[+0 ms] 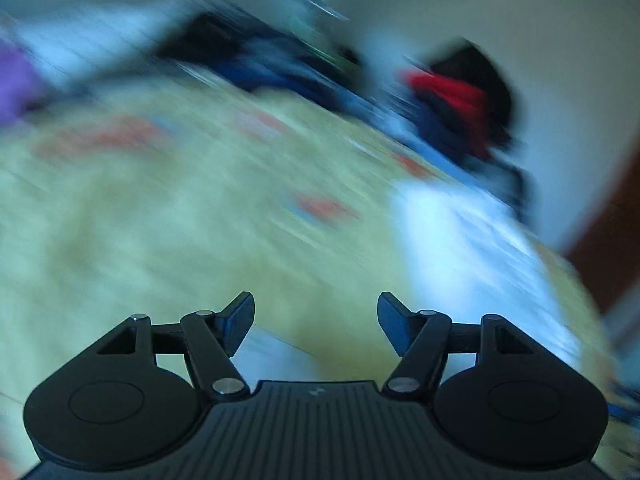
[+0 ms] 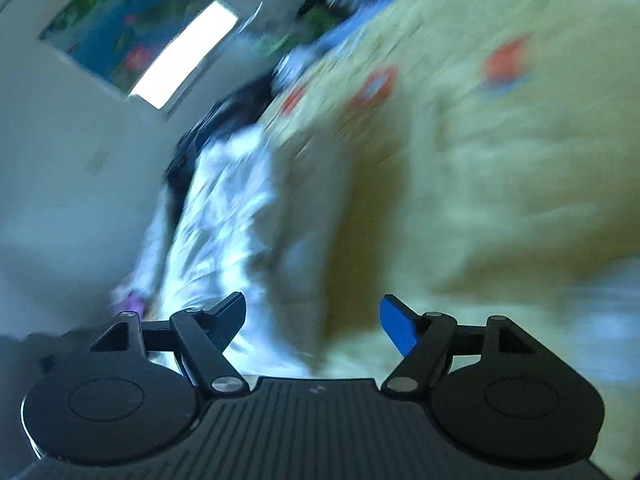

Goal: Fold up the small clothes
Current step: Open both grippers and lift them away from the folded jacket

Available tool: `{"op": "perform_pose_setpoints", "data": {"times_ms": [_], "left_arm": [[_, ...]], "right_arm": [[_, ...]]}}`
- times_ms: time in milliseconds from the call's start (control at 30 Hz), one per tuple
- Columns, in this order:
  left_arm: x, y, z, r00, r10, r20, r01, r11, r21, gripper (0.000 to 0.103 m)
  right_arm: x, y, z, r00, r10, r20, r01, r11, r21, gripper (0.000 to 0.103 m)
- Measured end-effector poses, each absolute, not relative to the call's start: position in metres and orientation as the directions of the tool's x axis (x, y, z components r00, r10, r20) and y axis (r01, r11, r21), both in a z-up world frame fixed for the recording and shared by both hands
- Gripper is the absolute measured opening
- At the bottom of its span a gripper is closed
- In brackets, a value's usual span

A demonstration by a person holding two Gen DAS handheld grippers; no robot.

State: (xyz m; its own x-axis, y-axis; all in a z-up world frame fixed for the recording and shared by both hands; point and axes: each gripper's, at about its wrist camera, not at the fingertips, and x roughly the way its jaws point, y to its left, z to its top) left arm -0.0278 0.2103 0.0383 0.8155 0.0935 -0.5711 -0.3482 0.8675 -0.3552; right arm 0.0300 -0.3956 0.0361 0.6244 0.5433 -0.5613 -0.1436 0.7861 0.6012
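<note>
Both views are motion-blurred. In the left wrist view my left gripper (image 1: 316,322) is open and empty above a yellow-green bedspread (image 1: 180,208). A white garment (image 1: 472,236) lies on the bedspread ahead and to the right of it. In the right wrist view my right gripper (image 2: 312,324) is open and empty, with the white garment (image 2: 224,220) ahead and to the left, stretching away along the edge of the bedspread (image 2: 500,184). Neither gripper touches the garment.
A heap of dark, blue and red clothes (image 1: 456,108) lies at the far edge of the bed. Something purple (image 1: 16,84) is at the far left. A pale wall with a bright window (image 2: 184,56) and a colourful picture (image 2: 120,28) stands beyond the bed.
</note>
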Motion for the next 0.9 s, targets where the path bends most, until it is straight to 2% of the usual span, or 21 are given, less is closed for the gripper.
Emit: {"op": "perform_pose_setpoints", "data": {"times_ms": [67,100,133,167,200,267,300,333,367,433,500,567,667,733,767,833,900], "left_arm": [[-0.041,0.255,0.066,0.780,0.303,-0.547,-0.502,0.825,-0.258,0.068],[-0.049,0.272,0.083,0.758,0.431,-0.489,-0.579,0.790,-0.202,0.068],[-0.057,0.282,0.097,0.720,0.558,-0.413,-0.655,0.743,-0.138,0.067],[-0.061,0.286,0.110,0.680,0.648,-0.344,-0.708,0.702,-0.078,0.067],[-0.062,0.284,0.117,0.666,0.684,-0.299,-0.726,0.687,-0.046,0.068],[-0.061,0.266,0.119,0.713,0.647,-0.270,-0.684,0.726,-0.065,0.071],[-0.060,0.251,0.113,0.758,0.591,-0.277,-0.633,0.769,-0.090,0.074],[-0.056,0.231,0.103,0.793,0.534,-0.295,-0.580,0.809,-0.097,0.074],[-0.050,0.207,0.090,0.817,0.479,-0.322,-0.529,0.845,-0.084,0.074],[-0.042,0.153,0.064,0.848,0.379,-0.370,-0.425,0.904,-0.051,0.074],[-0.036,0.096,0.037,0.870,0.245,-0.428,-0.293,0.955,-0.049,0.074],[-0.038,0.046,0.018,0.874,0.129,-0.468,-0.166,0.986,-0.037,0.075],[-0.045,-0.006,-0.004,0.866,0.037,-0.498,-0.074,0.996,-0.055,0.075],[-0.041,-0.017,-0.016,0.839,-0.026,-0.543,-0.044,0.992,-0.115,0.075],[-0.034,-0.020,-0.023,0.819,-0.019,-0.573,-0.065,0.990,-0.125,0.075],[-0.028,-0.026,-0.033,0.789,-0.010,-0.614,-0.078,0.990,-0.116,0.075],[-0.032,-0.023,-0.035,0.808,0.023,-0.589,-0.093,0.992,-0.088,0.075]], "right_arm": [[0.010,-0.436,0.068,0.714,0.277,-0.643,-0.037,0.932,0.361,0.077],[0.001,-0.456,0.090,0.752,0.075,-0.655,0.047,0.985,0.167,0.077],[-0.006,-0.468,0.106,0.774,-0.094,-0.626,0.115,0.993,-0.007,0.077],[-0.013,-0.475,0.124,0.789,-0.324,-0.522,0.214,0.941,-0.261,0.077],[-0.018,-0.476,0.135,0.784,-0.498,-0.369,0.301,0.826,-0.476,0.077],[-0.025,-0.472,0.140,0.759,-0.644,-0.092,0.394,0.568,-0.723,0.085],[-0.028,-0.462,0.140,0.768,-0.640,-0.003,0.399,0.482,-0.780,0.088],[-0.032,-0.448,0.139,0.803,-0.596,0.016,0.374,0.481,-0.793,0.095],[-0.035,-0.433,0.138,0.842,-0.538,-0.019,0.326,0.537,-0.778,0.103],[-0.040,-0.395,0.132,0.921,-0.336,-0.199,0.127,0.741,-0.660,0.103],[-0.044,-0.353,0.117,0.912,-0.064,-0.405,-0.107,0.916,-0.386,0.103],[-0.046,-0.308,0.090,0.782,0.245,-0.573,-0.343,0.937,-0.067,0.101],[-0.050,-0.236,0.056,0.581,0.492,-0.648,-0.507,0.842,0.185,0.098],[-0.050,-0.205,0.046,0.509,0.570,-0.645,-0.524,0.800,0.292,0.098],[-0.046,-0.197,0.039,0.503,0.572,-0.648,-0.510,0.802,0.311,0.100],[-0.042,-0.174,0.029,0.547,0.469,-0.694,-0.444,0.865,0.234,0.100],[-0.046,-0.158,0.019,0.624,0.311,-0.717,-0.386,0.920,0.062,0.100]]}}
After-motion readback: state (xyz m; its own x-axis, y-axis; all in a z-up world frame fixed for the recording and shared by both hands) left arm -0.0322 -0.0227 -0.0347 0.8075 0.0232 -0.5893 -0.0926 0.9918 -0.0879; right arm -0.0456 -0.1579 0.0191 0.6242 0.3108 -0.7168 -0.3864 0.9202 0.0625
